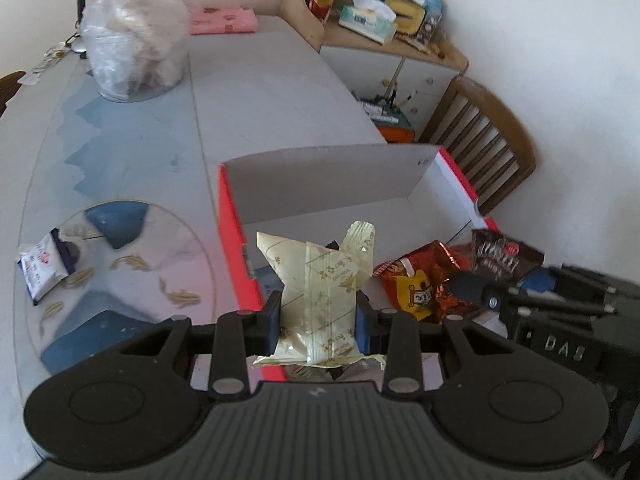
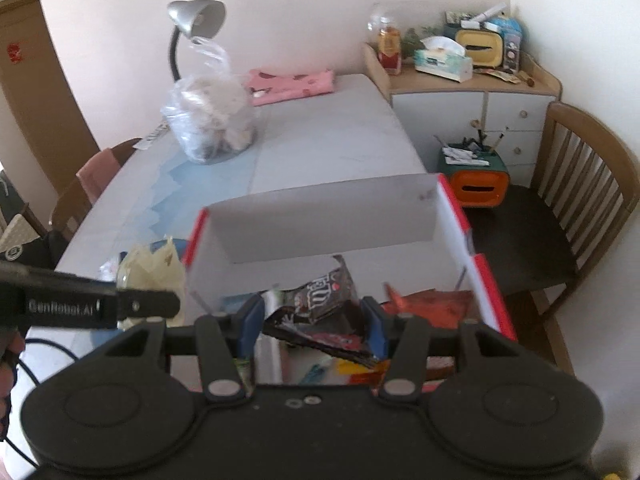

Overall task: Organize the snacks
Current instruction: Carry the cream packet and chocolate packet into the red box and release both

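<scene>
My left gripper is shut on a pale yellow snack packet and holds it over the near left corner of the red-edged box. My right gripper is shut on a dark brown chocolate packet over the near part of the same box. An orange-red snack bag lies inside the box at the right; it also shows in the right wrist view. A white and navy packet lies on the table to the left of the box.
A clear plastic bag of food stands at the table's far left, near a desk lamp and a pink cloth. A wooden chair and a cluttered cabinet stand to the right of the table.
</scene>
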`<state>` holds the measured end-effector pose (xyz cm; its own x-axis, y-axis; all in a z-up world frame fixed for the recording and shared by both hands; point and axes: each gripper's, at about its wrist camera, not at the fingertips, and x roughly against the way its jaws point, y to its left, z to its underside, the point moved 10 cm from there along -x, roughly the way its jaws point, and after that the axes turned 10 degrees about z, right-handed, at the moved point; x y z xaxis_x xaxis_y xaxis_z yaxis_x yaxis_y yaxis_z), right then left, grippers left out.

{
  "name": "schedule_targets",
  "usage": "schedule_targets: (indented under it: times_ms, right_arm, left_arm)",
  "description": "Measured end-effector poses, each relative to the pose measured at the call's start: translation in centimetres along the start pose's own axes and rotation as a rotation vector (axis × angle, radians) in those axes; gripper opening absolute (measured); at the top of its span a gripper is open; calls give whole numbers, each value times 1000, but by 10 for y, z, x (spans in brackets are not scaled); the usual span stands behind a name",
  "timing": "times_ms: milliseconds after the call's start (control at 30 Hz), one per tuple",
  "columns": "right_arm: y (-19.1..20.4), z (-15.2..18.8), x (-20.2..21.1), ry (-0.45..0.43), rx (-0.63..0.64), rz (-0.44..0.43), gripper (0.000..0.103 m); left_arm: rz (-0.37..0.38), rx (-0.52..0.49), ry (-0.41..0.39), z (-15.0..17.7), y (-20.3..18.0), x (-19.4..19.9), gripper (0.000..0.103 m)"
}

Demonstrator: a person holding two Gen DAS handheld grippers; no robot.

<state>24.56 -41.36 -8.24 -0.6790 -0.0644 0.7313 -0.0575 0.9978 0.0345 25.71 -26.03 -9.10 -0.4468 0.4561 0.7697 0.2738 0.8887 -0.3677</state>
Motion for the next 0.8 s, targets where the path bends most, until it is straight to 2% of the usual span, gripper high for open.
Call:
schedule_targets:
  times_ms: [467, 800]
  right_arm:
    - [-32, -10, -82, 81, 22, 64, 52]
    - [-37, -8, -98, 109, 46, 78, 52]
  left_arm:
    - [-69, -31, 104, -18, -10, -78, 34]
    - [-137, -73, 165, -16, -2, -101, 35]
